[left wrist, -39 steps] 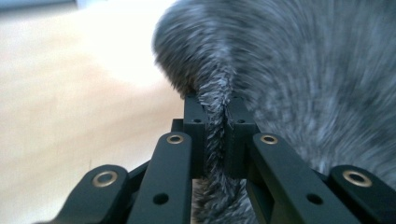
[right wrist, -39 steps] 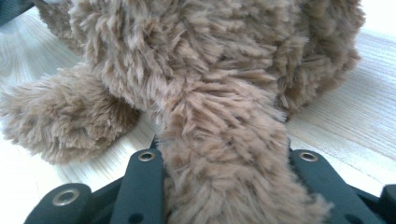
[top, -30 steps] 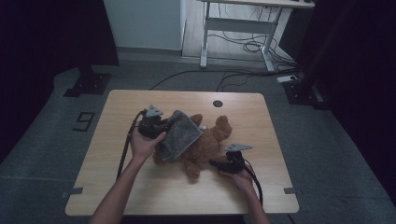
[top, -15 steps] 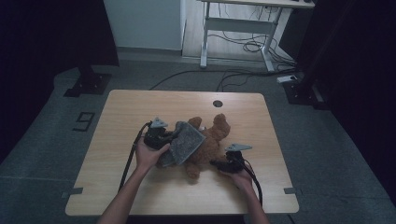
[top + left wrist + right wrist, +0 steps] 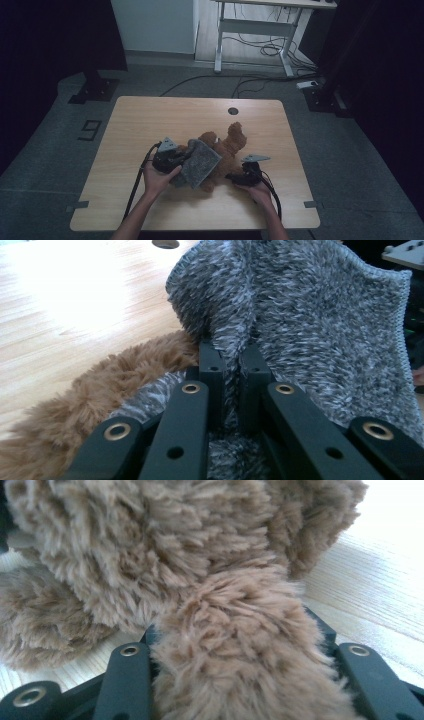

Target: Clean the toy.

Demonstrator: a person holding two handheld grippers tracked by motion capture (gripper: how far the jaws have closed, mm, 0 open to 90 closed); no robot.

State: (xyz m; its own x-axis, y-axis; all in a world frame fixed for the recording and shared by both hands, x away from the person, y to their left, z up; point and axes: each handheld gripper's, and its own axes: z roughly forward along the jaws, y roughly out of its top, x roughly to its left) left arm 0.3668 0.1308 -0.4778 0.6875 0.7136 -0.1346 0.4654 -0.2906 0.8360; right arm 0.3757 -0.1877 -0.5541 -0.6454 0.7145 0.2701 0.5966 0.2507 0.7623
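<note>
While left jaws pinch the grey cloth [image 5: 310, 315], right jaws, just opening, straddle the bear's limb [image 5: 240, 645] on the wooden table [image 5: 150, 115].

The brown plush teddy bear [image 5: 225, 150] lies on the light wooden table [image 5: 150, 120], right of centre and toward the near edge. The grey fuzzy knitted cloth [image 5: 201, 163] lies over the bear's left side. The left gripper [image 5: 172, 160] sits at the cloth's left edge, a fold of cloth [image 5: 230, 347] pinched between its jaws. The right gripper [image 5: 239, 176] sits at the bear's near right, a plush limb [image 5: 235, 645] between its jaws. A round grommet hole [image 5: 232, 110] lies behind the bear, near the far edge. A desk frame [image 5: 260, 30] stands on the floor beyond the table.
</note>
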